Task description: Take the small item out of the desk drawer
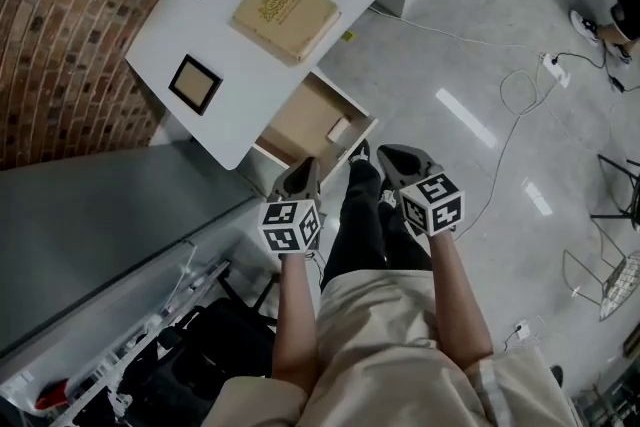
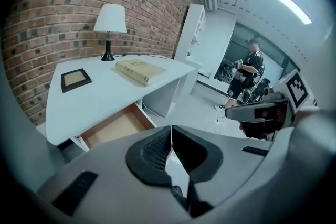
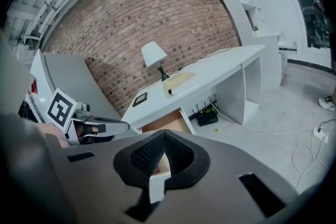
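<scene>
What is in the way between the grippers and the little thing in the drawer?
Nothing that I can see. The drawer stands open, and the little box lies in its uncovered front part. The left gripper and right gripper hang shut and empty in front of it.

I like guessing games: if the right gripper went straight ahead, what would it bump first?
Probably the open drawer; the right gripper, jaws shut, points right at it, though depth is unclear.

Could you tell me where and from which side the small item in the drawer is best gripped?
Grip the small item across opposite sides, probably from straight above: it lies flat in the open-topped drawer, close to the front wall.
</scene>
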`<state>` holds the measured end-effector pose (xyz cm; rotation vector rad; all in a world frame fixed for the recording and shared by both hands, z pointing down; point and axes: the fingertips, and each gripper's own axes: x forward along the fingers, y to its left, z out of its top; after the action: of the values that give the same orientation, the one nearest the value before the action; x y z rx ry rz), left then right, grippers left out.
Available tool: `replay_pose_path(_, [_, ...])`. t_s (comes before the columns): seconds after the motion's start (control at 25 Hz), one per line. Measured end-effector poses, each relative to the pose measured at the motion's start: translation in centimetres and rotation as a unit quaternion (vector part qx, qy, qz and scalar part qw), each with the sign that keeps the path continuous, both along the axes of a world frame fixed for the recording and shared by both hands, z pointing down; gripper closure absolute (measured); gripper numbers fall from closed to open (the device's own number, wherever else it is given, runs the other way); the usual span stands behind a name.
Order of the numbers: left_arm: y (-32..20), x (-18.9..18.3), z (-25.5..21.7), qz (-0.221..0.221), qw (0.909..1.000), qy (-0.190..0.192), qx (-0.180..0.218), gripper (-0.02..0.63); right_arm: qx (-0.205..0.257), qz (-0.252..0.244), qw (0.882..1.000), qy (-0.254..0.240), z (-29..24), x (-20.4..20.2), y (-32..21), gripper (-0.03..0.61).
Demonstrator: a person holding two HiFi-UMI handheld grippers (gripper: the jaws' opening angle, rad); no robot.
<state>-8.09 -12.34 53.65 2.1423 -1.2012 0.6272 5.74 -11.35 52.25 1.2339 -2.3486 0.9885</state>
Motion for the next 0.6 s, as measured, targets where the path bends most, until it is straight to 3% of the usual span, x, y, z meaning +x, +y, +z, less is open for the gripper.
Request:
replay_pose_path(0.2, [-0.5,0.0,3.9,0.023,0.9995,-0.012,-0.020,0.594,-0.020,-0.014,1.000,0.011,2.5,-0.5,-0.3,0.558])
replay_pose_path(0.32, [-1.4,-0.1,6.7,0.013,0.9992,-0.007,-0.038,0.594,-0.032,-0.017,0.999,0.006,4.8,-0.9,-0.3,0.558])
replay_pose_path(0.4, [-1.8,0.4,8.8,0.009,0.9983,0.001,-0.057,0.594,-0.046,0.004,0.999,-0.017,6.5,-0.7,-0.3,0.558])
replay_pose_path(0.6, [-2.3,1.6,13.5,0.061,0.9946,-0.026,-0.080,0.594,-0.070,0.052,0.995,-0.054,10.1,0.0,-0.5,0.560])
